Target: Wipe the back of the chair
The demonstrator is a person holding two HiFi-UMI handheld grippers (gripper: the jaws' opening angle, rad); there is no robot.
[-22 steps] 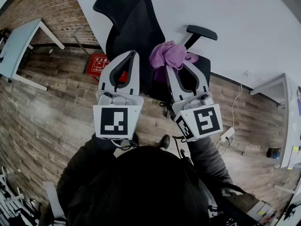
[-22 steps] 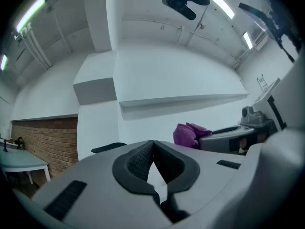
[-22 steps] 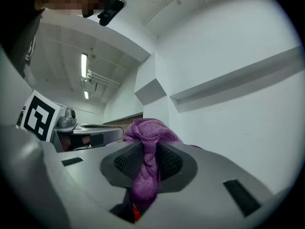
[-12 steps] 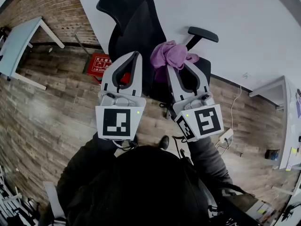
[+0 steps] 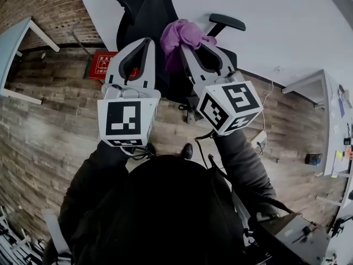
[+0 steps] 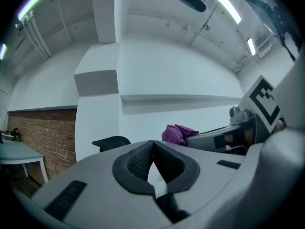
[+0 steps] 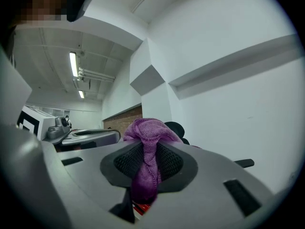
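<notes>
Floorboards [image 5: 49, 120] run to a brick wall [image 5: 38, 10] on my left and a white wall [image 5: 287, 26] ahead, where the black office chair [image 5: 146, 10] stands. A pale table [image 5: 14, 37] sits off to the left. My right gripper [image 5: 186, 47] is clamped on the purple cloth [image 5: 182, 33], held up by the chair's backrest; I can't judge whether they touch. My left gripper [image 5: 144, 43] is closed on nothing, just beside it.
</notes>
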